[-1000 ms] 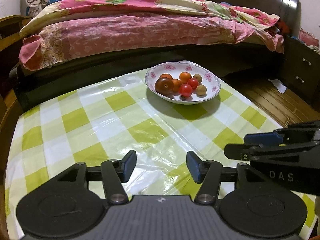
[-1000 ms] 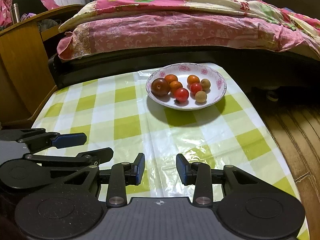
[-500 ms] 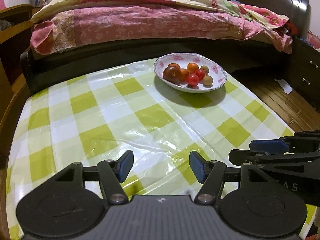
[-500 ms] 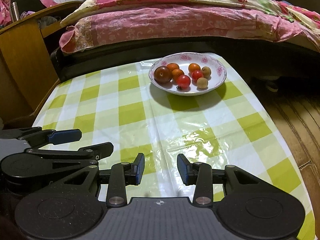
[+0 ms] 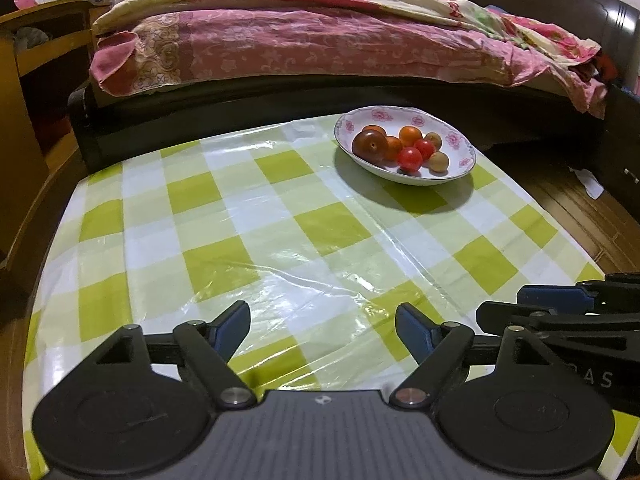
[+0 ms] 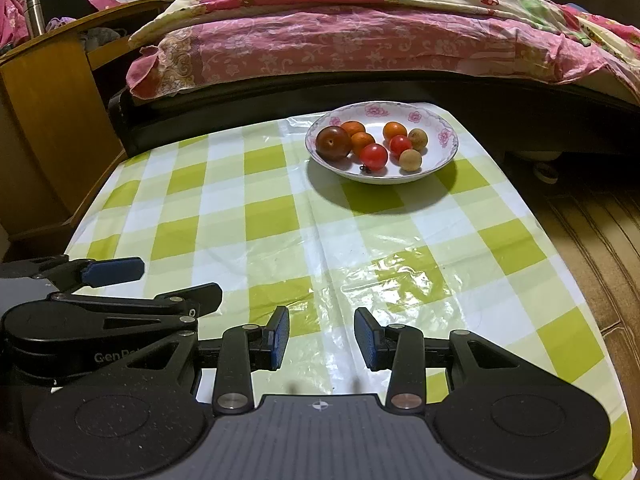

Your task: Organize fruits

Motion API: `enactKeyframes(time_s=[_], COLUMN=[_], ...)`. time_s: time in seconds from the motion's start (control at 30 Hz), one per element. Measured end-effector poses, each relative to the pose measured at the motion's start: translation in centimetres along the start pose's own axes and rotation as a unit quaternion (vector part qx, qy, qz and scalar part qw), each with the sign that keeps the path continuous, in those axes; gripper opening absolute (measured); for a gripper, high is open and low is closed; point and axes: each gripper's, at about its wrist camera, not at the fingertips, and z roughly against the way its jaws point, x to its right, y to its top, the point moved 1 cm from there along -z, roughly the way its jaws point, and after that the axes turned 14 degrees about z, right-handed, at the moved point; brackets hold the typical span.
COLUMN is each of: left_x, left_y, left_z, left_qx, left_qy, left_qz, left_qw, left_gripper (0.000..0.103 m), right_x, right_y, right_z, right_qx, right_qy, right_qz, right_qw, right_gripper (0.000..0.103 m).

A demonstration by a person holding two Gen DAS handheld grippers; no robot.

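Observation:
A white flowered bowl (image 5: 464,148) (image 6: 448,136) stands at the table's far side. It holds a dark red plum (image 5: 370,144) (image 6: 333,142), small oranges (image 5: 410,134) (image 6: 394,130), red cherry tomatoes (image 5: 409,159) (image 6: 373,156) and tan round fruits (image 5: 437,161) (image 6: 411,159). My left gripper (image 5: 323,326) hovers over the near part of the table, its jaws opening with nothing between them. My right gripper (image 6: 322,336) also hangs near the front edge, open and empty. Each gripper shows in the other's view, the right gripper (image 5: 560,300) at the right, the left gripper (image 6: 116,276) at the left.
A green and white checked plastic cloth (image 5: 280,220) covers the table. Behind it stands a bed with pink quilts (image 5: 320,40). A wooden cabinet (image 6: 48,120) is at the left, a dark nightstand (image 5: 624,140) at the right, and wooden floor (image 6: 592,232) beyond the right edge.
The left gripper's jaws have spread wider. Its view has swung a little, so the bowl now sits farther right. The right gripper looks unchanged.

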Motion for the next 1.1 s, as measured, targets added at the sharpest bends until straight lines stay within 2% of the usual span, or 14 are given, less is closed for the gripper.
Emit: enactKeyframes(time_s=[0.13,0.27,1.1], left_x=[-0.25,-0.14,-0.22], left_y=[0.00,0.08,0.07], left_z=[-0.15,-0.15,0.07], left_qx=[-0.007,-0.005,0.010], left_qy=[-0.003,0.011,0.012], left_qz=[0.009,0.004,-0.009], left_qw=[0.9999,0.9999,0.9998], left_gripper=[0.087,0.092,0.092], right_x=[-0.01,-0.09,-0.30], right_y=[0.02,0.00,0.04], right_z=[0.10,0.11,-0.08], right_qx=[0.002,0.002,0.002], right_qy=[0.001,0.002,0.002], right_qz=[-0.001,0.000,-0.004], right_qw=[1.000,1.000,1.000], right_gripper=[0.035,0.035,0.035])
